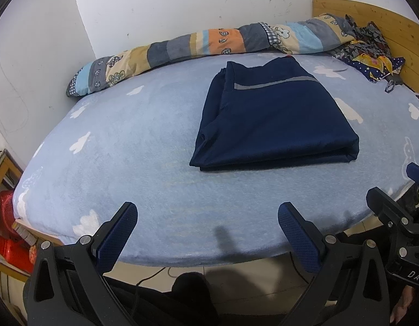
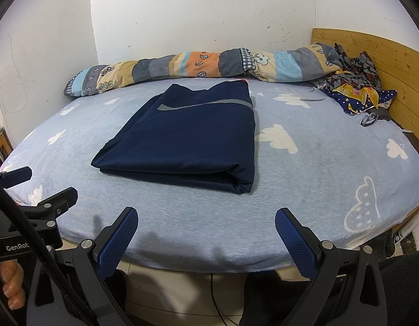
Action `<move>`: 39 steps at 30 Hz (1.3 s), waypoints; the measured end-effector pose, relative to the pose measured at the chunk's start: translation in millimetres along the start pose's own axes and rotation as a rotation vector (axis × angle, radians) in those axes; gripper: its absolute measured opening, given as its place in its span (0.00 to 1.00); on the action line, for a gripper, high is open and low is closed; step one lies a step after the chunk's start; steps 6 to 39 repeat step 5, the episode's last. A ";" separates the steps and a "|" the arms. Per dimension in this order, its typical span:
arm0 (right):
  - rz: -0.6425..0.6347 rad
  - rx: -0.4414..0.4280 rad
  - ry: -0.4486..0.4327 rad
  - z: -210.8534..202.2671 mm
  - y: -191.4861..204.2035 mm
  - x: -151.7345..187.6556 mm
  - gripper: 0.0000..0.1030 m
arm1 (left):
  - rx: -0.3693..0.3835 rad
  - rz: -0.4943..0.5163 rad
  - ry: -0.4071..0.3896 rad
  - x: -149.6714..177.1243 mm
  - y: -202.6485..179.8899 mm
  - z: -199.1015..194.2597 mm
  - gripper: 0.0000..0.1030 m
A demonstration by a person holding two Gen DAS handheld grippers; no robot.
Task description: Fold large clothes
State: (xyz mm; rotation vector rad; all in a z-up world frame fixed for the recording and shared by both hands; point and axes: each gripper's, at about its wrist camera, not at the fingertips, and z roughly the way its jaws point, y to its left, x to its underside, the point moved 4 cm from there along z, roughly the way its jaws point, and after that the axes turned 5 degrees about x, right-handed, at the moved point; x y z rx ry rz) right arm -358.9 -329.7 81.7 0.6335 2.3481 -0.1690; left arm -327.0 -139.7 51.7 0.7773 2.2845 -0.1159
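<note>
A dark navy garment with a grey stripe lies folded into a flat rectangle on the light blue cloud-print bed. It also shows in the right wrist view, on the same bed. My left gripper is open and empty, held over the bed's near edge, well short of the garment. My right gripper is open and empty, also at the near edge. Each gripper shows at the side of the other's view: the right one and the left one.
A rolled striped quilt lies along the back wall. A pile of patterned clothes sits by the wooden headboard at the right. Red items stand on the floor at the left. A dark phone-like object lies near the bed's right edge.
</note>
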 end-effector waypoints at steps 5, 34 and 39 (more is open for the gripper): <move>0.001 0.001 0.001 -0.7 -0.4 0.1 1.00 | 0.013 0.013 0.008 3.0 -1.6 0.1 1.00; 0.001 0.001 0.001 -0.7 -0.4 0.1 1.00 | 0.013 0.013 0.008 3.0 -1.6 0.1 1.00; 0.001 0.001 0.001 -0.7 -0.4 0.1 1.00 | 0.013 0.013 0.008 3.0 -1.6 0.1 1.00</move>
